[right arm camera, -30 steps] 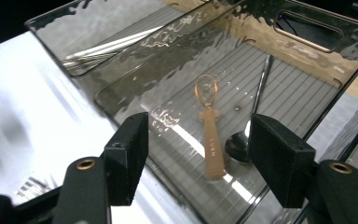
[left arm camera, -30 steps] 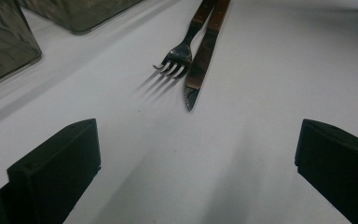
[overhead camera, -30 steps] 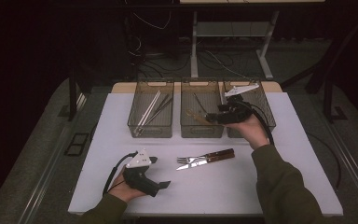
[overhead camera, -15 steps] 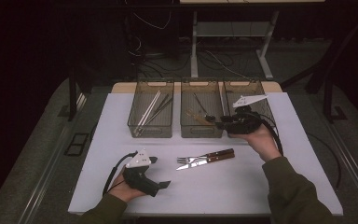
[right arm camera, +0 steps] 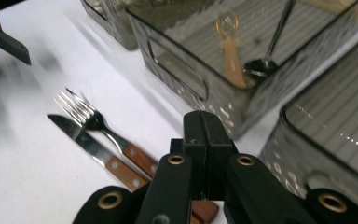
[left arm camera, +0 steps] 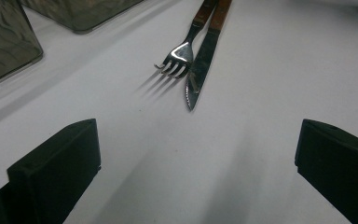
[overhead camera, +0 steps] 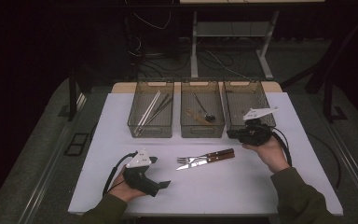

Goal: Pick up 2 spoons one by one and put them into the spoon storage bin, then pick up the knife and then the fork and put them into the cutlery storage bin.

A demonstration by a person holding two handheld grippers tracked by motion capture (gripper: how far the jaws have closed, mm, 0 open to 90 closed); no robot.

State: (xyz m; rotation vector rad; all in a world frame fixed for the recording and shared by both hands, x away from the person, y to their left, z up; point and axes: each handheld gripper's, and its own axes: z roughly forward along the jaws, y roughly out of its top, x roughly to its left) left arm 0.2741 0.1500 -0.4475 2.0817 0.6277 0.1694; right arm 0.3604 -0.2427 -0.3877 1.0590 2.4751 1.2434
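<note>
A fork (overhead camera: pixel 193 159) and a knife (overhead camera: pixel 191 164) with wooden handles lie side by side in the middle of the white table (overhead camera: pixel 242 186). My left gripper (overhead camera: pixel 161 184) rests on the table at the front left, open, pointing toward the fork (left arm camera: pixel 179 53) and knife (left arm camera: pixel 198 65); nothing is between the jaws of this left gripper (left arm camera: pixel 193 177). My right gripper (overhead camera: pixel 233 134) hovers just in front of the right bin (overhead camera: pixel 242 83). Its jaws have just been closing and the right gripper (right arm camera: pixel 206 140) is shut on nothing, above the handles of the fork (right arm camera: pixel 86 114) and knife (right arm camera: pixel 81 140).
Three clear bins stand in a row at the back. The left bin (overhead camera: pixel 151 128) holds chopsticks, and the middle bin (overhead camera: pixel 203 130) holds a spoon (right arm camera: pixel 265 60) and a wooden utensil (right arm camera: pixel 230 56). White table surface lies around the cutlery.
My right hand came down and toward the front right, from over the right bin to just before it, and its jaws closed. The left gripper stayed put.
</note>
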